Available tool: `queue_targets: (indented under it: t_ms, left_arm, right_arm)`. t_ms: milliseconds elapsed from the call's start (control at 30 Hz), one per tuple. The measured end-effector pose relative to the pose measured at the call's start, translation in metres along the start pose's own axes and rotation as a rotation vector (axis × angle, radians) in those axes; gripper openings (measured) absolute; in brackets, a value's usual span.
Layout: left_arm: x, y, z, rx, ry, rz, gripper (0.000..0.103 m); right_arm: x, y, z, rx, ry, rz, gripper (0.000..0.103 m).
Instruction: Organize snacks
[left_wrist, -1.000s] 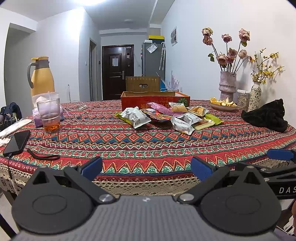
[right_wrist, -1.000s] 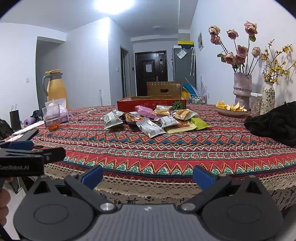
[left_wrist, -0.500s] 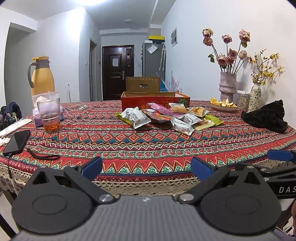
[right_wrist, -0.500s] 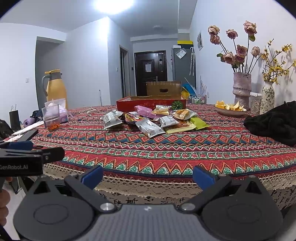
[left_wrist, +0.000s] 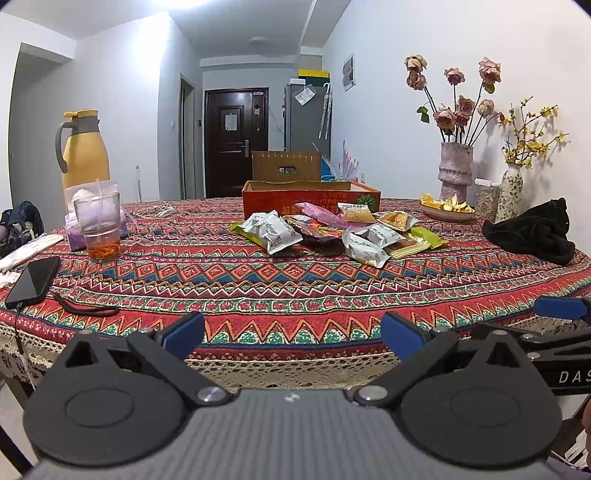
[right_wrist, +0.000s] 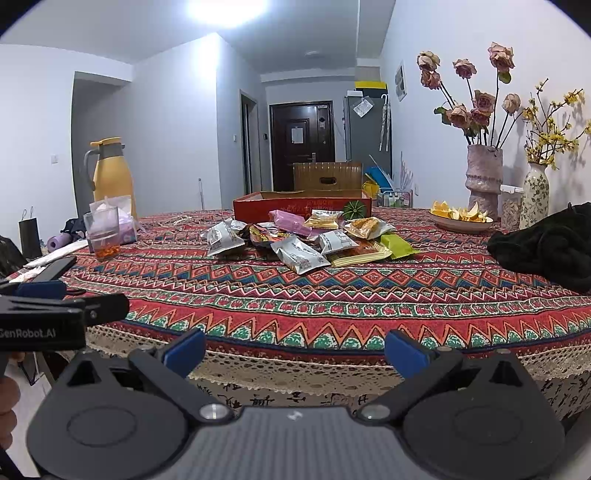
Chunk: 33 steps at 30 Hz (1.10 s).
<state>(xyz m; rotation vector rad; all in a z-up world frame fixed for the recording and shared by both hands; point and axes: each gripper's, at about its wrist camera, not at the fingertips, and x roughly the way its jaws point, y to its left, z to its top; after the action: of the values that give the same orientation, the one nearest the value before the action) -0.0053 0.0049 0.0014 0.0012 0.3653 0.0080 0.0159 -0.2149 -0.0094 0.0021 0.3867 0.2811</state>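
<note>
Several snack packets (left_wrist: 332, 232) lie in a loose pile mid-table on the patterned cloth: silver ones, a pink one, gold ones and a green one. The pile also shows in the right wrist view (right_wrist: 303, 240). Behind it stands an open red cardboard box (left_wrist: 310, 195), also in the right wrist view (right_wrist: 301, 206). My left gripper (left_wrist: 291, 332) is open and empty at the table's near edge. My right gripper (right_wrist: 295, 350) is open and empty, also at the near edge, well short of the pile.
A glass cup (left_wrist: 99, 225), tissue pack and yellow jug (left_wrist: 83, 147) stand at the left. A phone (left_wrist: 33, 282) lies near the left edge. Black cloth (left_wrist: 532, 230), a fruit plate (left_wrist: 447, 206) and two flower vases (left_wrist: 456, 170) are on the right.
</note>
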Motion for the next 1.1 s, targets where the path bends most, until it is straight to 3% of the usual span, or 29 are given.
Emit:
queue_targets:
  t_ms: [267,700,1100]
  left_arm:
    - [0.011,-0.001,0.006,0.012,-0.009,0.031,0.103]
    - [0.070,-0.003,0.031,0.004,0.086,0.028,0.103]
    - [0.167,0.007,0.077,-0.054,0.142,0.024,0.102]
  right_arm:
    - [0.009,-0.008,0.004,0.002,-0.009,-0.013,0.103]
    - [0.058,-0.026,0.027,0.007,0.026,-0.013,0.103]
    - [0.153,-0.041,0.078,-0.055,0.145,0.104,0.073]
